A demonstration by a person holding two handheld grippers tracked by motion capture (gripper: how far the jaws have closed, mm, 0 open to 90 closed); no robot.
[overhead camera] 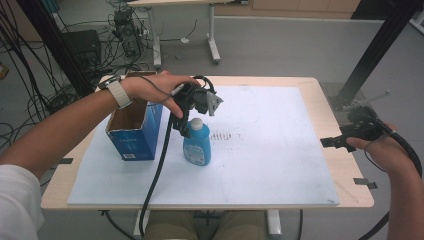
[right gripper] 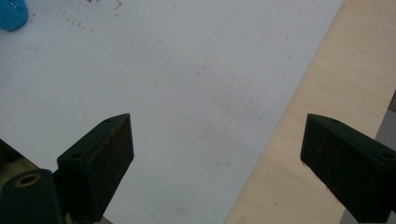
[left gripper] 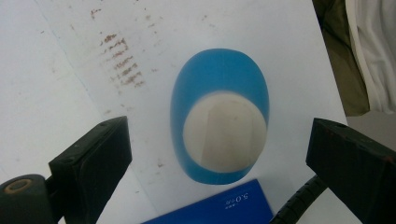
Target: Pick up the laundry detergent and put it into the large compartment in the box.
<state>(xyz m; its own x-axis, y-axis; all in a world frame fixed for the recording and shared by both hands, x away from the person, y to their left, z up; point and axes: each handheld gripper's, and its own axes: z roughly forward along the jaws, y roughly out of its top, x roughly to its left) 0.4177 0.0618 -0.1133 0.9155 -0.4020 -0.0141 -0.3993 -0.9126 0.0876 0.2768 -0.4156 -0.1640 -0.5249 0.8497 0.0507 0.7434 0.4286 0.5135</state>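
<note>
Hovering left gripper [left gripper: 219, 154] over blue bottle [left gripper: 219, 135], jaws spread, nothing gripped yet.

Left gripper view looks straight down: white cap [left gripper: 224, 130] sits between the two jaws, clear of both, a bit nearer the right-hand one; bottle stands upright on white mat [left gripper: 60, 70], blue box [overhead camera: 135, 127] edge just below it. Looks like the approach step before a grasp; next move calls for lowering until the jaws flank cap or neck, then closing. Farther off, right gripper [right gripper: 217, 154] hangs released over the mat's edge and bare table [right gripper: 336, 74], bottle well apart from it.
</note>
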